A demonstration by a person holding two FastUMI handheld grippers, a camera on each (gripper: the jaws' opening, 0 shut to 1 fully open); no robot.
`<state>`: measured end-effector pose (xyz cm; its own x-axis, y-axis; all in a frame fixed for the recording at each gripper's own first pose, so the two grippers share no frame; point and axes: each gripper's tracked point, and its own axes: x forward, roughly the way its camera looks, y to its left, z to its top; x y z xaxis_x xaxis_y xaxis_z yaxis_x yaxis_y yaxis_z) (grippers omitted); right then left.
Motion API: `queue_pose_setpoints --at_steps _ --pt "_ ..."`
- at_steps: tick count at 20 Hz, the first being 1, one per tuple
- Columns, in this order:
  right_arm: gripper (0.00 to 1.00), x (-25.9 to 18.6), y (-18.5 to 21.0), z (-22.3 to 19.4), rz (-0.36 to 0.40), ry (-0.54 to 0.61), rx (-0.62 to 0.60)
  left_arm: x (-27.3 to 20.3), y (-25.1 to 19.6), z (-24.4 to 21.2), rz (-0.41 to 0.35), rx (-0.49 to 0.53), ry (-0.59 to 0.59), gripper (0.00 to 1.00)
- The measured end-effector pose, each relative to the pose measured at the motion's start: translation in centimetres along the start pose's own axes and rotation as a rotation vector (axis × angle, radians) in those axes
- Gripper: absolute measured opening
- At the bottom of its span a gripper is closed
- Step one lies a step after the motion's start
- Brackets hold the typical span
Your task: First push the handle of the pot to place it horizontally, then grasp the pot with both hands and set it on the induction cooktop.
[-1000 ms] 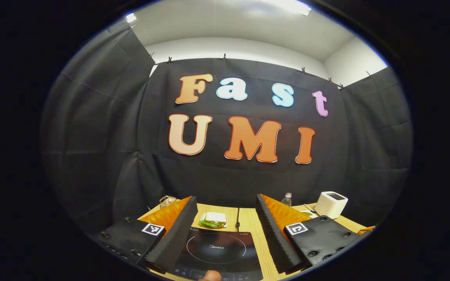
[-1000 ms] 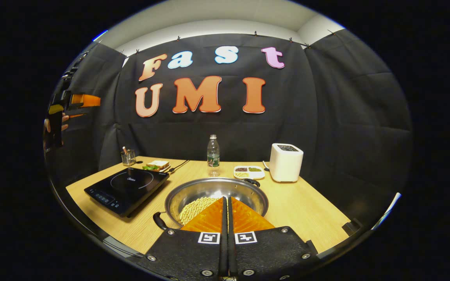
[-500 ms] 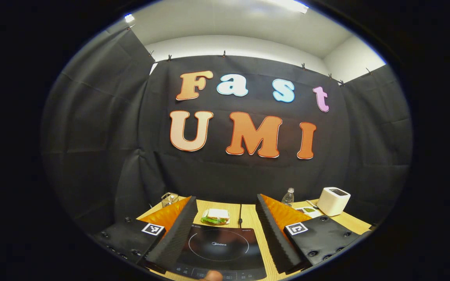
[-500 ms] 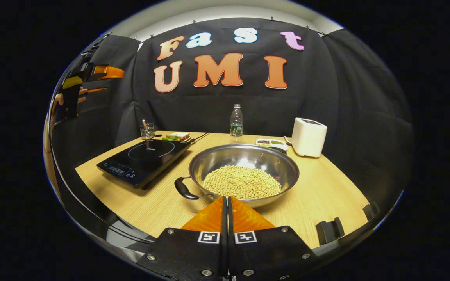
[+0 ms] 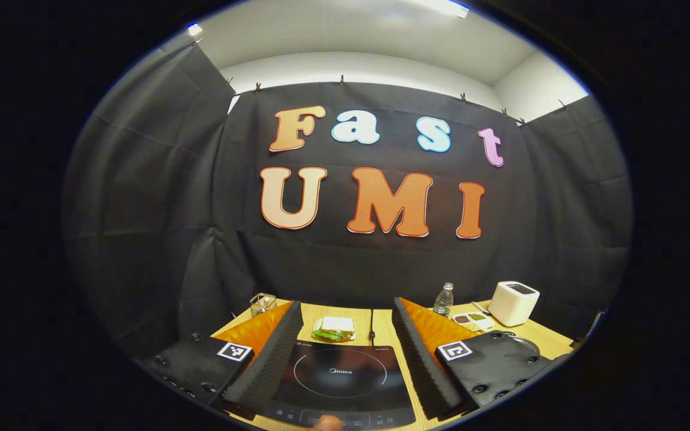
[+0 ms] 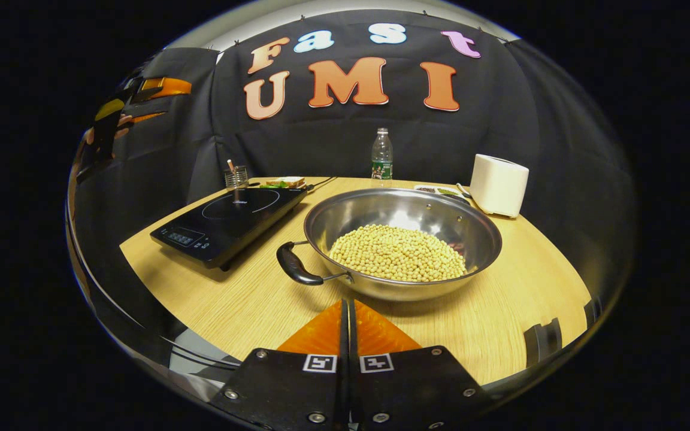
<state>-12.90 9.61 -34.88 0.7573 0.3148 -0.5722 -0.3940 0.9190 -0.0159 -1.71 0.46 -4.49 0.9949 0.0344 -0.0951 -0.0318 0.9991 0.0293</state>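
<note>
Right claw (image 6: 348,311): fingers pressed flat together, nothing held; low over the near part of the surface (image 6: 237,305).

Pot handle (image 6: 294,270): black loop, just ahead and left of the right claw's tip, pointing toward the near-left. The right claw is judged the nearer one for the push.

Pot (image 6: 403,239): wide steel bowl, filled with pale beans, standing on the surface directly ahead of the right claw. Open wood lies to its near side and right.

Induction cooktop (image 6: 228,218): black, flat, bare, left of the pot with a narrow gap between them; its corner sits near the handle, so a leftward sweep has little room.

Left claw (image 5: 345,353): fingers spread wide, empty, raised above the cooktop.

Far edge: bottle (image 6: 382,157), white appliance (image 6: 499,184), sandwich plate (image 6: 285,182), small holder (image 6: 236,178).
</note>
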Motion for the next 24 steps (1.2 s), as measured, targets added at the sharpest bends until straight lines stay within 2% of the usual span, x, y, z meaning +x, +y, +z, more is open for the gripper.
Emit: queue_pose_setpoints --at_steps 10,24 --pt "0.0 2.5 1.9 1.2 0.034 0.019 -0.016 0.2 1.9 -0.5 0.03 0.011 0.013 0.97" --pt "0.0 5.4 4.7 2.4 0.049 0.052 0.058 2.2 4.3 -2.4 0.029 -0.018 0.041 0.97"
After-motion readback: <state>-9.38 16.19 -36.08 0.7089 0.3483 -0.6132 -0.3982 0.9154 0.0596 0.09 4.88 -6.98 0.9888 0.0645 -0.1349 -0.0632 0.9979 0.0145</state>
